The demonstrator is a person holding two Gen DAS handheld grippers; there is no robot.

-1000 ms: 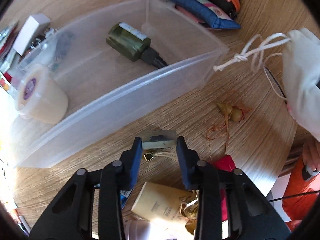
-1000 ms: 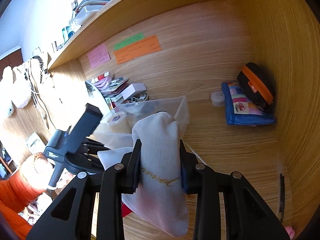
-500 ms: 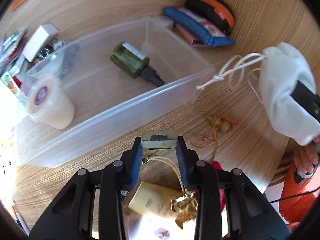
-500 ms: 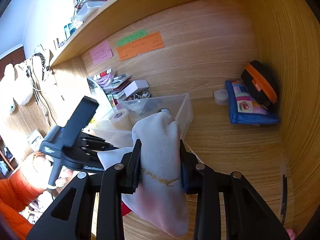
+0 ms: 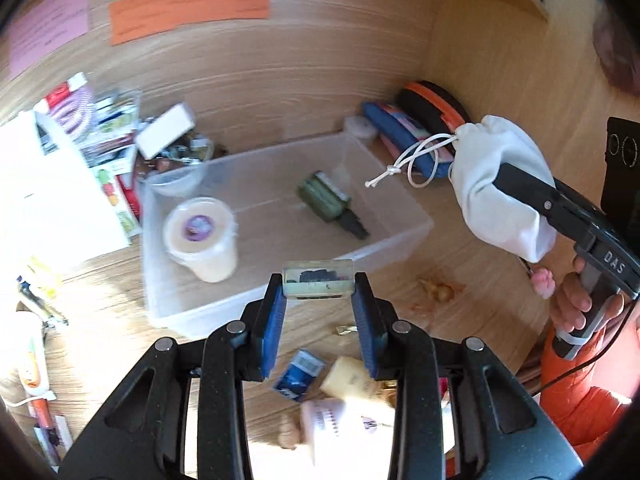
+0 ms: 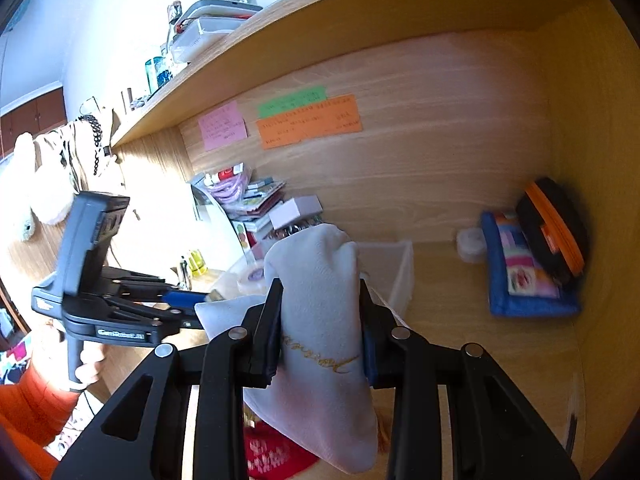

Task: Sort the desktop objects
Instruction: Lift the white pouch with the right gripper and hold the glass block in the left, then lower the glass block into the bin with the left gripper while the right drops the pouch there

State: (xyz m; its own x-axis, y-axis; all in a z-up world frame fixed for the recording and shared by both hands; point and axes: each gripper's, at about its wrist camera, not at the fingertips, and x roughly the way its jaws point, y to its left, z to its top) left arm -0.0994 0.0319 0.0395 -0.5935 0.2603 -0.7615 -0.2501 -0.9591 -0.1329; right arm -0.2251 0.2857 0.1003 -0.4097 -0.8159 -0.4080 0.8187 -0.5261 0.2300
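The left hand-held gripper (image 5: 319, 304) sits at the lower centre of its view, its blue pads pinching a small clear case (image 5: 319, 279) with something dark inside, held above the near wall of the clear plastic bin (image 5: 404, 240). Below it, at the bottom of the frame, a blue packet (image 5: 298, 374), a cream tube (image 5: 350, 380) and a pink bottle (image 5: 344, 424) lie on the bench (image 5: 472, 256). Inside the bin, a cream tub with a purple label (image 5: 200, 232) stands at the left and a dark green bottle (image 5: 330, 204) lies on its side towards the right. At the right of the frame, the right hand-held gripper (image 6: 320, 320) is clamped on a white drawstring pouch (image 6: 320, 320), which hangs above the bench beside the bin with its knotted cord (image 5: 404, 160) over the bin's far corner. Further back, a blue pouch (image 6: 524, 276) and a black-and-orange case (image 6: 554, 228) lean in the corner, and pink, green and orange notes (image 6: 308, 120) are stuck on the back panel.
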